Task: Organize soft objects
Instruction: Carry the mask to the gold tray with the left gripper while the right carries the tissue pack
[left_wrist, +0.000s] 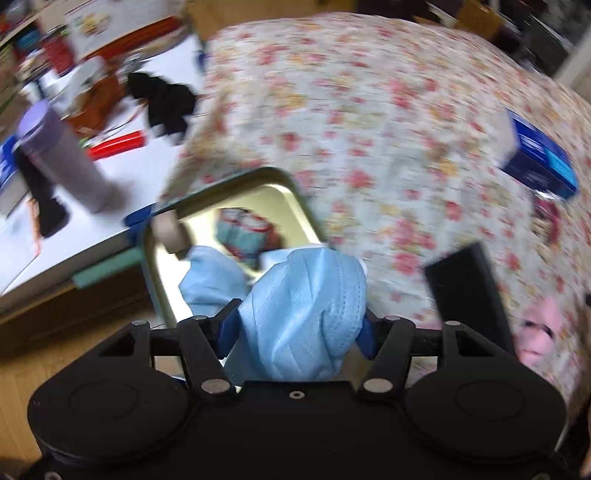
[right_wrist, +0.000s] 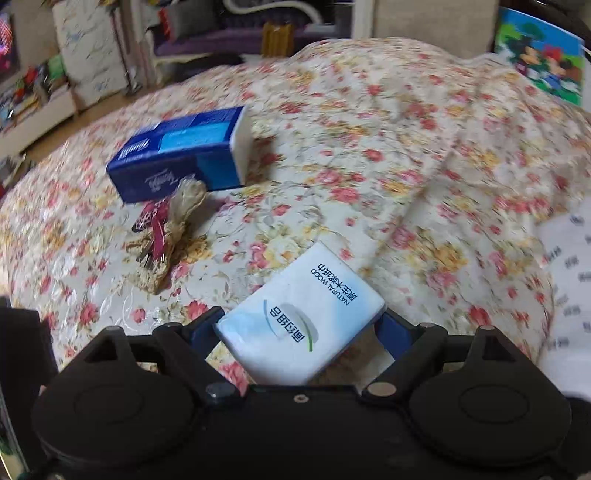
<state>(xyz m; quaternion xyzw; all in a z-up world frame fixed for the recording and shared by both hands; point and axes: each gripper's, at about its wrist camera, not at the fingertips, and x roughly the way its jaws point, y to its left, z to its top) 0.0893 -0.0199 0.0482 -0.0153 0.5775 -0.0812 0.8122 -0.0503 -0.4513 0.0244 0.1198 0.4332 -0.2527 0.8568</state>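
1. Bed (right_wrist: 369, 122): floral cover; work surface carrying the loose items.
2. Tin (left_wrist: 162, 266): open at the bed's edge, shiny inside, apparently the collecting bin; blue cloth shows within.
3. Blue box (right_wrist: 177, 155): lies flat on the bed, keys (right_wrist: 159, 229) just beside it.
4. Left gripper (left_wrist: 299, 332): fingers closed on a bunched mask (left_wrist: 306, 306), held above the tin, likely for dropping in.
5. Right gripper (right_wrist: 299, 332): fingers clamp a tissue pack (right_wrist: 303, 314) over the bed, probably next for the tin.
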